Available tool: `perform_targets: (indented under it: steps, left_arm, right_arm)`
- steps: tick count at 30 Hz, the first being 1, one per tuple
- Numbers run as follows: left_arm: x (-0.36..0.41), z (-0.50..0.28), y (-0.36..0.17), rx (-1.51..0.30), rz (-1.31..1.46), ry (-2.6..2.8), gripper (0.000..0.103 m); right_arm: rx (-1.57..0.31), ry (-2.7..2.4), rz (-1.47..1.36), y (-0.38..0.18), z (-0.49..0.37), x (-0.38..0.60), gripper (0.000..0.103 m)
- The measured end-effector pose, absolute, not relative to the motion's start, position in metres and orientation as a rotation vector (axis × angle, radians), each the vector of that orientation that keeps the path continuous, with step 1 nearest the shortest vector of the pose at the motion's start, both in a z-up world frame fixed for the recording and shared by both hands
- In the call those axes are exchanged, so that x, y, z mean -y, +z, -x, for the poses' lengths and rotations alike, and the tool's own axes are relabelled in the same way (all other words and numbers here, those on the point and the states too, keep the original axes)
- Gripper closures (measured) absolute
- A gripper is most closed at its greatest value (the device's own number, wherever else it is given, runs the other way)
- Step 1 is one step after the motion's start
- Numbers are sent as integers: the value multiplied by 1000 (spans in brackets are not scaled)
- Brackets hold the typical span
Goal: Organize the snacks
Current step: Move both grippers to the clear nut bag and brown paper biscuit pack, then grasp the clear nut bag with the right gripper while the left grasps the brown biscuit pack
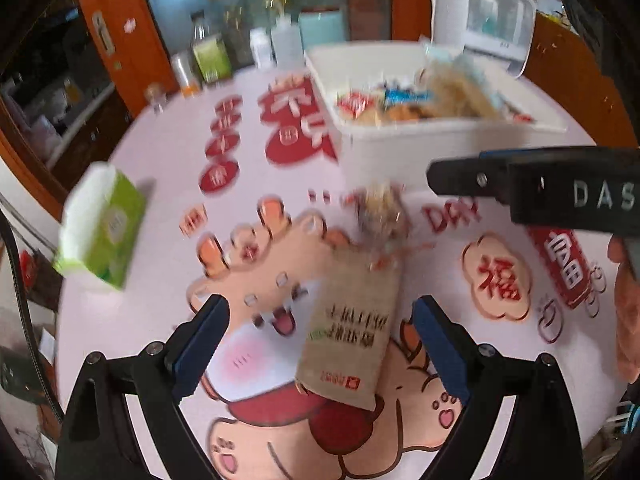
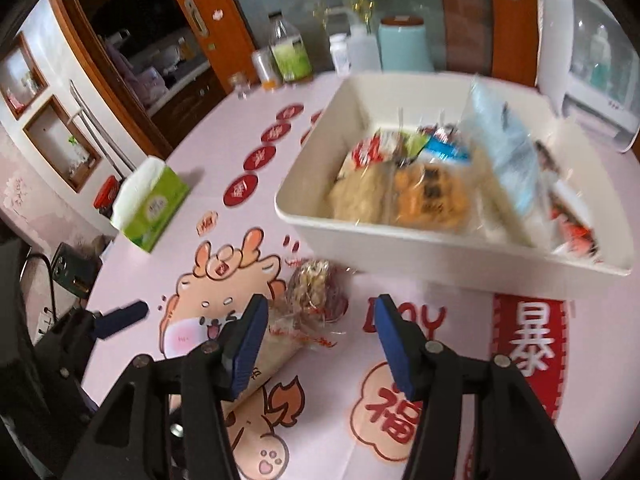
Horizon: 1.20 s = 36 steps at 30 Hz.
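A brown paper snack bag [image 1: 352,332] with a clear, crinkled top lies flat on the pink printed tablecloth [image 1: 160,160]. My left gripper [image 1: 322,336] stands open astride the bag, its blue pads apart from the bag's sides. In the right wrist view the same bag [image 2: 312,296] lies below my right gripper [image 2: 322,344], which is open, with the clear top near the left pad. One right finger [image 1: 456,178] shows in the left wrist view. A left fingertip [image 2: 128,314] shows in the right wrist view. Beyond the bag, a white bin [image 2: 312,216] holds several snack packets.
A green tissue box [image 2: 152,204] stands at the table's left side. Bottles and jars [image 2: 288,56] line the far edge, with a white appliance [image 1: 484,16] at the back right. The bin's front wall [image 1: 380,152] rises just beyond the bag.
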State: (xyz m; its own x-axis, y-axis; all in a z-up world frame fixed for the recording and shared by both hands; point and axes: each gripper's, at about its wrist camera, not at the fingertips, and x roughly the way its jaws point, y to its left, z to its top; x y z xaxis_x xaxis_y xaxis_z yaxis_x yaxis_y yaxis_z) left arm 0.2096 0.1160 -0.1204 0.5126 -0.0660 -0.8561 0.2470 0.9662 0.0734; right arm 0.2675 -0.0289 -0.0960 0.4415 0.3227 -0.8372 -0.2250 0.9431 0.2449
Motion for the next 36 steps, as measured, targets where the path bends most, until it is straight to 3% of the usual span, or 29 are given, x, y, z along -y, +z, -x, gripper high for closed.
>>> perform_targets:
  steps: [12,17,19,33,36]
  left_arm:
    - [-122,-221,-166,-1122,-117,-235,10]
    - [-120,-224,-172,-1135,-107,-249,10]
    - [-120,-225,-174,-1140,-101,-251,10]
    - [-109,-230,-181,-1124,-132,-229,11]
    - [-111,-230,-179,-1115,-127,-220,20]
  right_arm:
    - [-1167,309,-103,-156,-300,-3,47]
    - [-1156,320,-118,-163,-304,-8,48]
    - [-1169,317,-123,-167,-306,-7,57]
    - [-1148,285,-139,-164,-297,33,59]
    - [-1148,279,-132,-165,-292,39,59]
